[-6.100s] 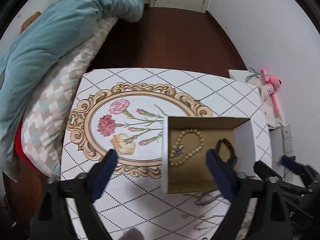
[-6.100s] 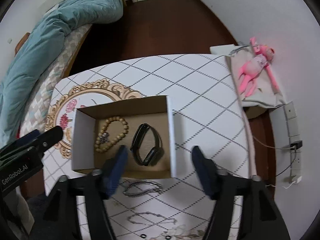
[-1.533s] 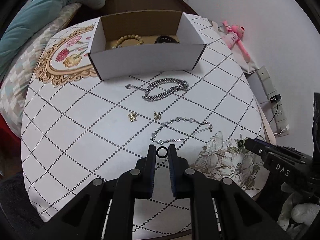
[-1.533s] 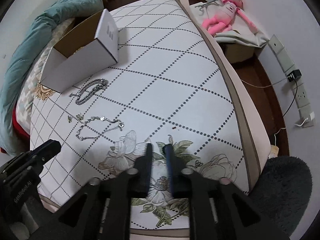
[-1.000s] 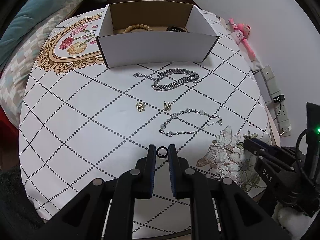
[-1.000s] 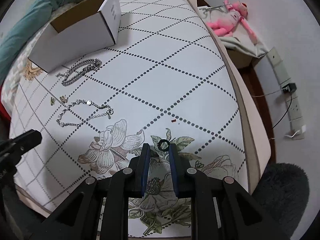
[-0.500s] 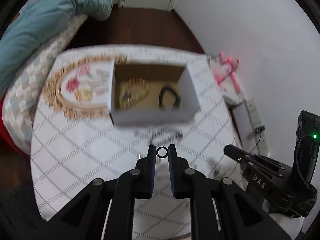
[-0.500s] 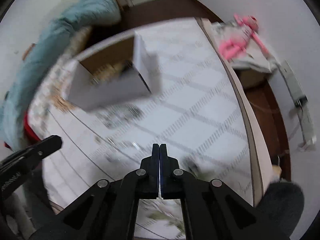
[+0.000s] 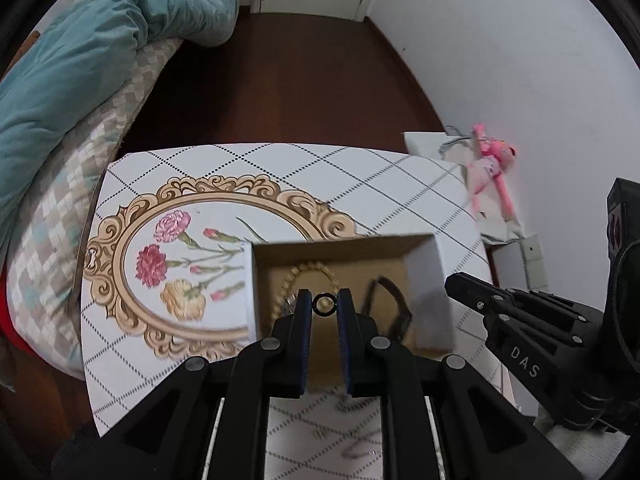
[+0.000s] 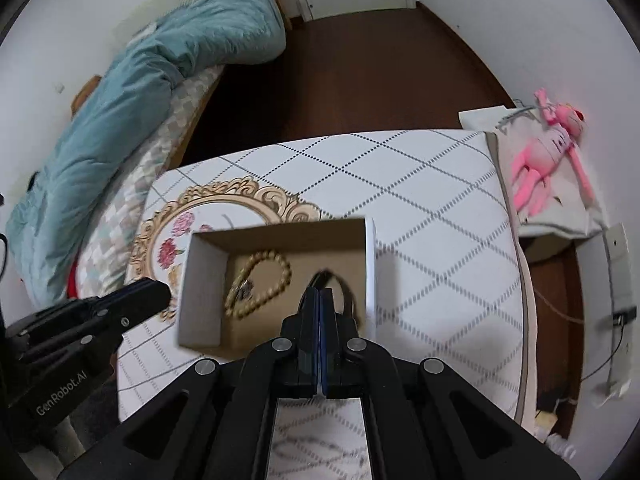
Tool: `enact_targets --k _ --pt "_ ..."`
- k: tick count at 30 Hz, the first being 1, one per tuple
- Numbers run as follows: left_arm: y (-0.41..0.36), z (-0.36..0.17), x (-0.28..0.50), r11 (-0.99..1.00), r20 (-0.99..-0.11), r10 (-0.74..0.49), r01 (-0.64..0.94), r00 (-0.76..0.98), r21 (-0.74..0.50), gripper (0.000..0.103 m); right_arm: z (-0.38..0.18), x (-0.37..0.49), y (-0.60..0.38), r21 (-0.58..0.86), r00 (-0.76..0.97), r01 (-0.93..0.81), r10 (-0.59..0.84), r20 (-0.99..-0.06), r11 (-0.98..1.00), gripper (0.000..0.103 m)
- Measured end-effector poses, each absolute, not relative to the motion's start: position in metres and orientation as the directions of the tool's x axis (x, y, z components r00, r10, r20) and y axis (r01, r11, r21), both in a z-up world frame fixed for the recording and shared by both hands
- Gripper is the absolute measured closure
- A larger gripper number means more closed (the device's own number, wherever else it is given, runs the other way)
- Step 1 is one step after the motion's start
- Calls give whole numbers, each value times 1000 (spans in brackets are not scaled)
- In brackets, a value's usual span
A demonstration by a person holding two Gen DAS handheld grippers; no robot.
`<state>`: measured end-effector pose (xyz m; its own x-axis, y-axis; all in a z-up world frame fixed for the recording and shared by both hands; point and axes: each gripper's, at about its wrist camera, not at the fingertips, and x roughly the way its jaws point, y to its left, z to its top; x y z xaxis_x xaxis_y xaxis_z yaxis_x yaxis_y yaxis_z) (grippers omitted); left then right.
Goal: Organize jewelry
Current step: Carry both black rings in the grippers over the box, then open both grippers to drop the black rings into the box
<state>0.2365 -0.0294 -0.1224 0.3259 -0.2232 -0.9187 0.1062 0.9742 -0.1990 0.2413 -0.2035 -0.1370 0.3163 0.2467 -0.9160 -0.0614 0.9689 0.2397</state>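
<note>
**Ring over the box, ready to drop**

My left gripper (image 9: 324, 304) is pinched on a small black ring (image 9: 323, 304), which stands upright at the very tips, its hole facing my camera and one pad (image 9: 304, 312) pressing each side. Directly beyond and below those tips is the open cardboard box (image 9: 436, 264), so I judge the ring hangs over the box's interior, about above the beaded bracelet (image 9: 308, 276) on its floor, with the black band (image 9: 390, 300) just to the right. Releasing should be all the drop needs, since the ring would fall straight down into the box.

My right gripper (image 10: 319, 300) has its jaws pressed flat together; whether anything thin sits between them I cannot tell. It too hovers over the box, near the black band on the right-hand side.

A few blurred chains (image 9: 356, 444) lie on the patterned tablecloth (image 9: 360, 172) on the near side of the box.
</note>
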Motion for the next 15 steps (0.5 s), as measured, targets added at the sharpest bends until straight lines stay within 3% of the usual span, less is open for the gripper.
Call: enact_targets --k 4,5,7,9,11,13,15 --pt "-28 -132 255 987 -941 -157 85 300 -138 90 -151 264 -200 176 274 -59 186 -944 983 100" --pt "-28 -133 257 989 -943 -143 82 300 -124 89 -152 266 -202 170 271 -53 178 -946 984 94" --pt "-26 -135 261 992 -946 -117 78 304 -97 78 -153 269 -204 162 276 -47 169 -946 986 83" --pt "-24 -135 260 995 -942 -90 74 323 -70 48 -151 268 -206 148 285 -44 155 -946 988 76" --pt "-22 -134 258 997 -936 -61 66 346 -40 37 -149 266 -208 141 291 -43 147 -945 989 75" --pt "-19 -135 254 998 -933 -50 61 356 -30 36 -147 262 -209 141 295 -41 147 -944 989 74" --pt "-16 -138 249 999 -933 -34 44 358 -19 22 -147 257 -209 123 299 -43 130 -945 992 69"
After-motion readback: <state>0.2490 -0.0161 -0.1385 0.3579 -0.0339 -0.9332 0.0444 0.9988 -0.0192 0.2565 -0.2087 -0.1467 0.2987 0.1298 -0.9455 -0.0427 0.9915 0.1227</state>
